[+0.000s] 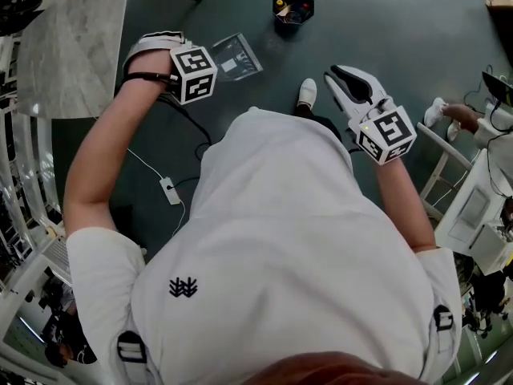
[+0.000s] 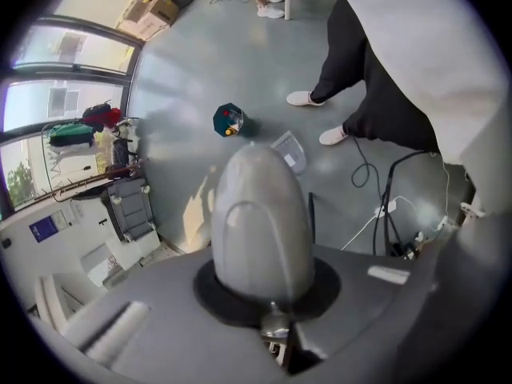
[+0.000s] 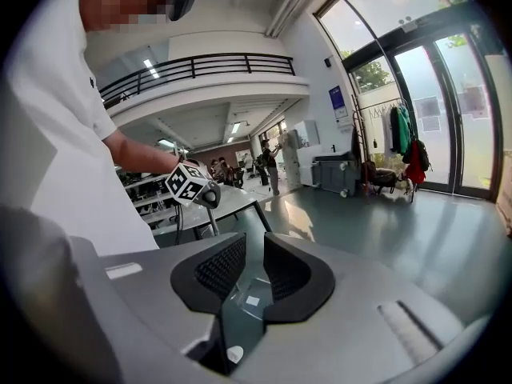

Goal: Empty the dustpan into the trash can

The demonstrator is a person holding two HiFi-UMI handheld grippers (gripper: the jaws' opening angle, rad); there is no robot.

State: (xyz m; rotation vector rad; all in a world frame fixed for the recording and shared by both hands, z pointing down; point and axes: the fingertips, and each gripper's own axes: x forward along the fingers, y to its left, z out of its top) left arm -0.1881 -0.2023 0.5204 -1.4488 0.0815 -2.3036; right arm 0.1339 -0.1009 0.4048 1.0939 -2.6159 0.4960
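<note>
The dark trash can (image 1: 292,5) stands on the grey floor ahead, with some rubbish inside; it is also in the left gripper view (image 2: 230,121). The clear grey dustpan (image 1: 236,57) hangs low between it and my left gripper (image 1: 156,46). In the left gripper view the dustpan (image 2: 288,150) shows just past the jaws, and a thin dark handle (image 2: 310,214) runs from it back to the left gripper (image 2: 264,214), which points down and is shut on it. My right gripper (image 1: 333,79) is raised at the right, its jaws (image 3: 254,254) a little apart with nothing between them.
A marble tabletop (image 1: 76,42) lies at the left. A white cable and power strip (image 1: 168,189) trail on the floor near my feet (image 1: 307,92). Another person's shoe (image 1: 437,111) and white furniture (image 1: 473,215) are at the right.
</note>
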